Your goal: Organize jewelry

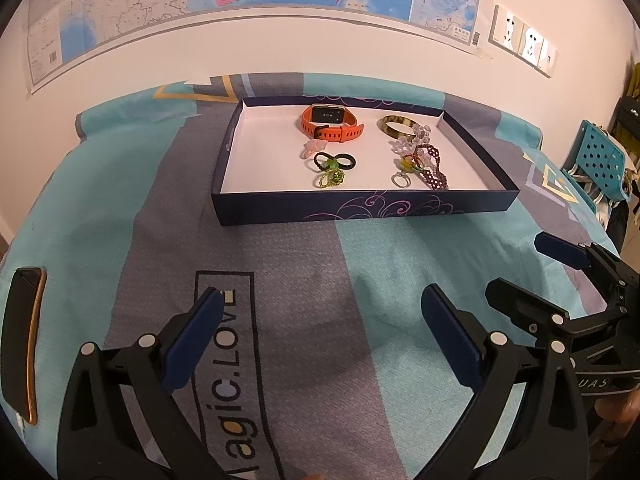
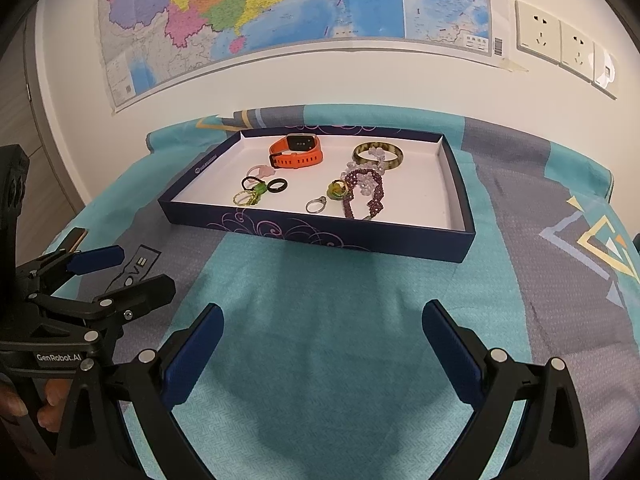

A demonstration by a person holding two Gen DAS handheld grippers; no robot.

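Note:
A shallow dark blue box [image 1: 360, 212] [image 2: 320, 236] with a white floor stands on the bed. In it lie an orange watch [image 1: 330, 122] [image 2: 298, 152], a brown bangle [image 1: 396, 126] [image 2: 378, 152], a purple beaded bracelet [image 1: 432, 164] [image 2: 366, 192], clear beads [image 1: 404, 144], a black ring [image 1: 346, 161] [image 2: 277, 186], green beaded rings [image 1: 330, 178] [image 2: 248, 198] and a silver ring [image 1: 400, 181] [image 2: 316, 205]. My left gripper [image 1: 322, 328] is open and empty, well short of the box. My right gripper [image 2: 322, 340] is open and empty too.
The bed cover [image 1: 360, 280] is teal and grey with printed letters. A dark phone [image 1: 22, 344] lies at the left edge. A teal chair [image 1: 600, 156] stands to the right of the bed. A map [image 2: 280, 12] and wall sockets [image 2: 560, 44] are on the wall behind.

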